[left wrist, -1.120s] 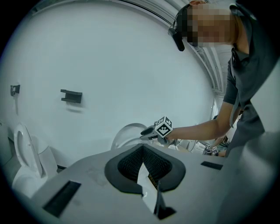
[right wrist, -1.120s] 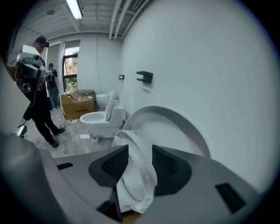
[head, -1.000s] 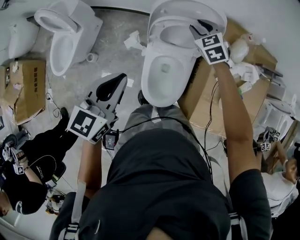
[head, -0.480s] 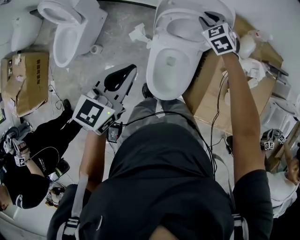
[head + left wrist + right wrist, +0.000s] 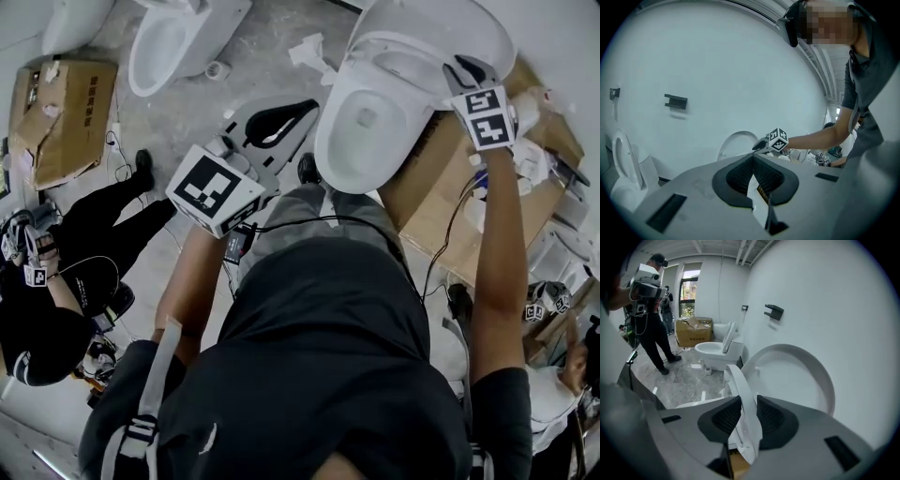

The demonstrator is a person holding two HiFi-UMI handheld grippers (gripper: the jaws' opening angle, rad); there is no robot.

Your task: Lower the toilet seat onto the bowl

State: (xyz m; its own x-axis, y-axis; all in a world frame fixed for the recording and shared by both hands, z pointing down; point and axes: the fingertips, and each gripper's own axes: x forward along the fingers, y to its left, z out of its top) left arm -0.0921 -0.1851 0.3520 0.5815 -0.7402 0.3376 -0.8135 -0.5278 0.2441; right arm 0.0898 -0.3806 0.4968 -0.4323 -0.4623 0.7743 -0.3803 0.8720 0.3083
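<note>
Between right gripper (image 5: 743, 405) jaws, just closed in: seat (image 5: 737, 378) rim pinched, upright; bowl (image 5: 361, 131) lies below. Left gripper (image 5: 752, 157) pressed together, empty, farther off.

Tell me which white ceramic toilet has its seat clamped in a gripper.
The white ceramic toilet nearest the person, beside the brown cardboard box: the right gripper is shut on its raised white seat. The toilet at upper left is untouched.
</note>
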